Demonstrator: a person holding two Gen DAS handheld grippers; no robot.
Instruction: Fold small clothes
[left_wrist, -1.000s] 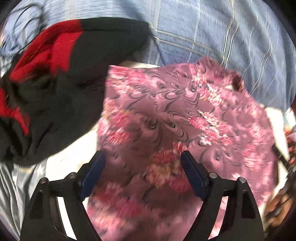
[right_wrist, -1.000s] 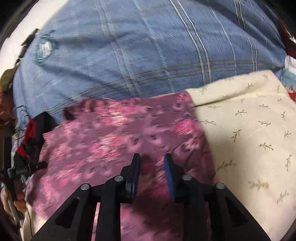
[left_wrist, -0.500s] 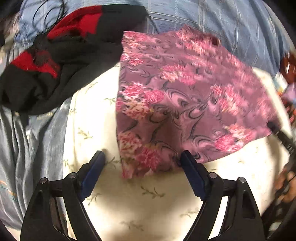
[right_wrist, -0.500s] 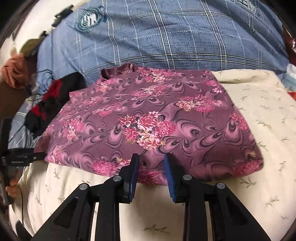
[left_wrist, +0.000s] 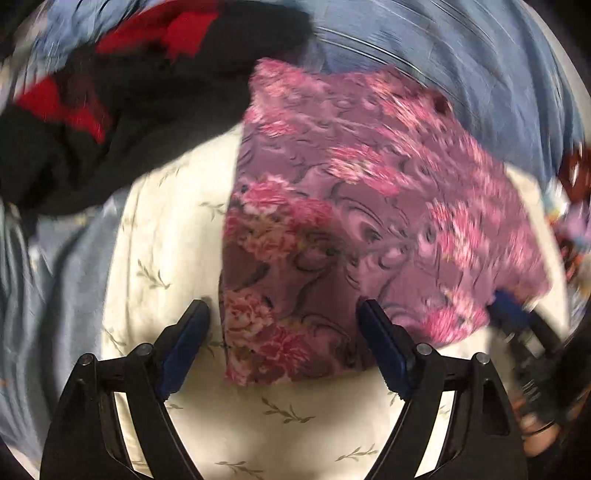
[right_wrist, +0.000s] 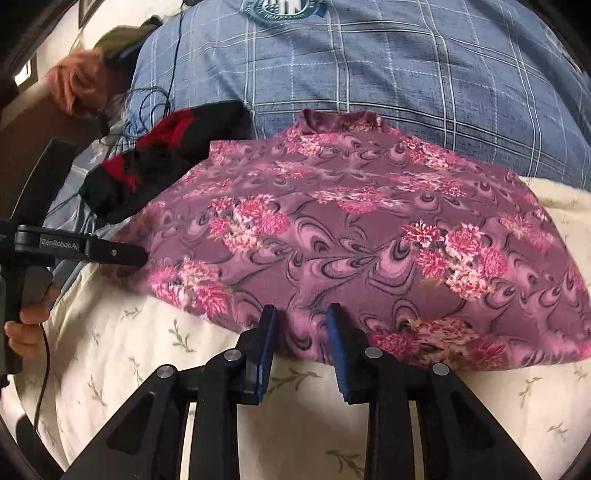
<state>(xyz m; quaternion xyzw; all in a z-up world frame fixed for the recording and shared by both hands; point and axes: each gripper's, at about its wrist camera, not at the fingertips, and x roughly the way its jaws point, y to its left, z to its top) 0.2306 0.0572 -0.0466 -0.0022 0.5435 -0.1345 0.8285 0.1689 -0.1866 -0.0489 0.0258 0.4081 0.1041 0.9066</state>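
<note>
The floral garment (right_wrist: 351, 236) now lies folded on the cream sheet (right_wrist: 129, 369); earlier it filled your views. Your left gripper (left_wrist: 284, 332) stands wide over its corner, released. Your right gripper (right_wrist: 301, 332) is closing its jaws at the near hem, fabric between them.

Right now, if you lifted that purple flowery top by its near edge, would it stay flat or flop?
Probably flop: the purple floral top lies thin and follows the cream sheet beneath. It looks light, so one pinch would likely lift it, though the folded layers may slide apart. The right hand-held gripper is closing at its hem.
</note>
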